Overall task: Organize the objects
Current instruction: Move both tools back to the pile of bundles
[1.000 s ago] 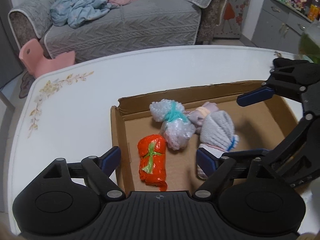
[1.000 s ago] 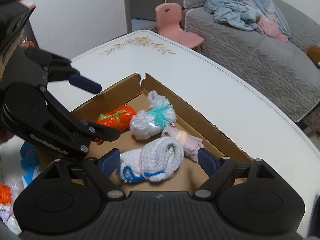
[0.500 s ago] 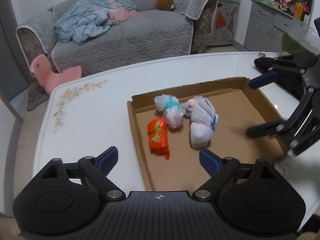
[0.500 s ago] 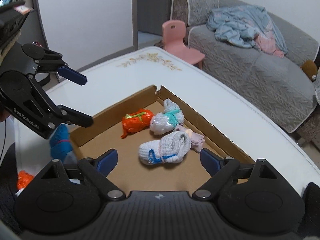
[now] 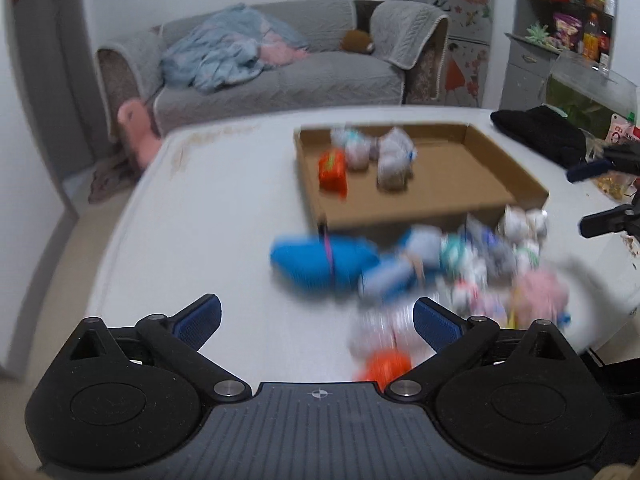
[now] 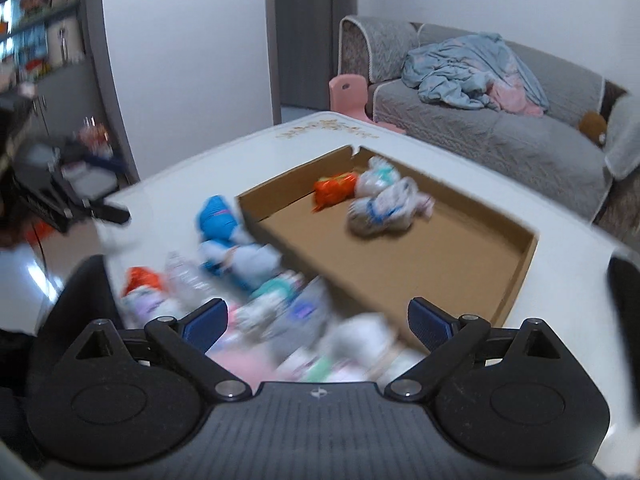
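Both tools, left tool (image 5: 316, 320) and right tool (image 6: 318, 318), have just been spreading wide, nothing gripped. Orange bundle (image 5: 332, 169) sits in the cardboard tray (image 5: 432, 200); blurry bundle pile (image 5: 460, 272) lies on the counter (image 5: 200, 240) beside it.

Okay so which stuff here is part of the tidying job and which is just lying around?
Part of the job:
- cardboard tray
- orange bundle and pale bundles already in the tray
- blue bundle and the blurred pile on the table

Just lying about:
- black cloth
- sofa with blanket
- pink chair
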Demonstrator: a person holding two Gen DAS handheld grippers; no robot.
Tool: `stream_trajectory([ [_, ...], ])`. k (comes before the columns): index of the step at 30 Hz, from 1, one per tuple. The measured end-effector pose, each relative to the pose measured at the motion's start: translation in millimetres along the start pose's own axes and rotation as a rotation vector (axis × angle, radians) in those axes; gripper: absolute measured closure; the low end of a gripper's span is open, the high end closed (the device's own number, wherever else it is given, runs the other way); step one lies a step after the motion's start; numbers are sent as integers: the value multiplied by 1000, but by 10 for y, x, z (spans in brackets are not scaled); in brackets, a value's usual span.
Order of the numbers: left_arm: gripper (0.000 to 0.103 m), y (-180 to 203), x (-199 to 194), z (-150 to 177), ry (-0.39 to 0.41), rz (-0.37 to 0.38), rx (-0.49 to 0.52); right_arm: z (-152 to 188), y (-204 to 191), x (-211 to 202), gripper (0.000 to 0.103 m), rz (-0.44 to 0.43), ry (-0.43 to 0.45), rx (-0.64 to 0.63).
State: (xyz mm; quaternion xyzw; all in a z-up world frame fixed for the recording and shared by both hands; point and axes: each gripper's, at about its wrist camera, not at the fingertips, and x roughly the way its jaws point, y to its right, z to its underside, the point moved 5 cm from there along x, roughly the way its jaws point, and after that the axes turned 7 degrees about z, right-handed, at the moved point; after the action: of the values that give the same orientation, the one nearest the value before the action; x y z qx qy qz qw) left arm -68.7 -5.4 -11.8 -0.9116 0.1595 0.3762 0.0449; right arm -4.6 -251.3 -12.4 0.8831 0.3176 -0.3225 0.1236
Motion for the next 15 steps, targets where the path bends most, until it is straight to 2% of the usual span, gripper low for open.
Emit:
stream_trajectory([
  [3,1,99,29,310,-14,-22,8,265,-181,-31,8,18,22,32],
  [6,1,186,103,481,-13,-16,-5,430,-331,-9,8,26,46,42],
  [10,1,234,234,623,-6,-35,-26,535,-383,93,9,49,61,91],
  [15,1,308,398,727,9,-99,24,654,-406,224,12,60,62,133],
])
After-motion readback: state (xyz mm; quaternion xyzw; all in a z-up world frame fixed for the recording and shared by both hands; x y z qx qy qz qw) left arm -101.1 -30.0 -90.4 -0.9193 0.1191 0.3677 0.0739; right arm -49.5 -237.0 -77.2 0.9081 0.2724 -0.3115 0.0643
